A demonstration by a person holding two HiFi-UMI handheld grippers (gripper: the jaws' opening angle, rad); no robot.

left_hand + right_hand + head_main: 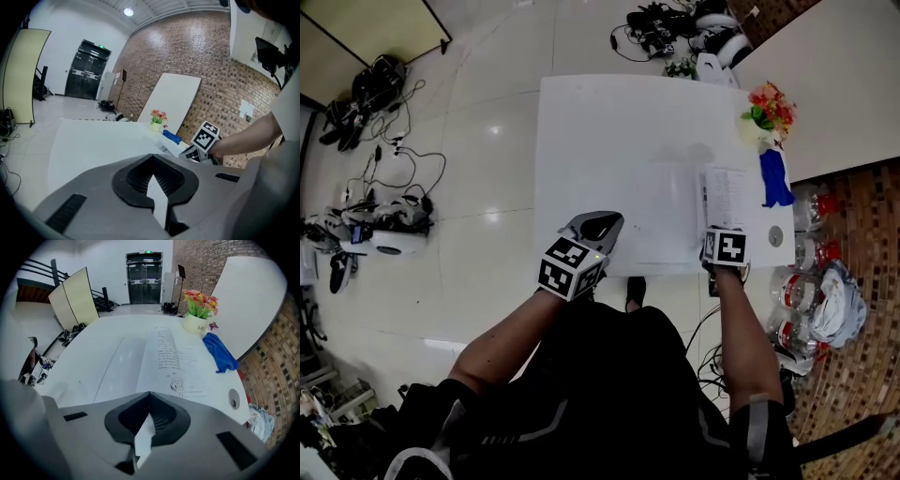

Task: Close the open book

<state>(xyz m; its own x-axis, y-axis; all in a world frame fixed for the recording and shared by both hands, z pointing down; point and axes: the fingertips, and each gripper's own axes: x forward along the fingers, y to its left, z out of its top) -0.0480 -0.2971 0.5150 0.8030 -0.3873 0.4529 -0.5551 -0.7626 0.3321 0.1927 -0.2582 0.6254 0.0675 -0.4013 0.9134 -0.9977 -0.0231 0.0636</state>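
Not done: thin white printed book (173,357) lies apparently open on white table (609,122).
Grey left gripper (598,225) and right gripper (149,398) clamped shut, empty; closing remains.

White table (609,141); book (731,202) pages white with fine black print. Cloth (775,178) solid blue; flowers (769,105) red, orange and yellow, pot (193,324) pale cream. Left gripper (600,225) and right gripper (148,401) grey, their cubes chequered with black-and-white square markers.
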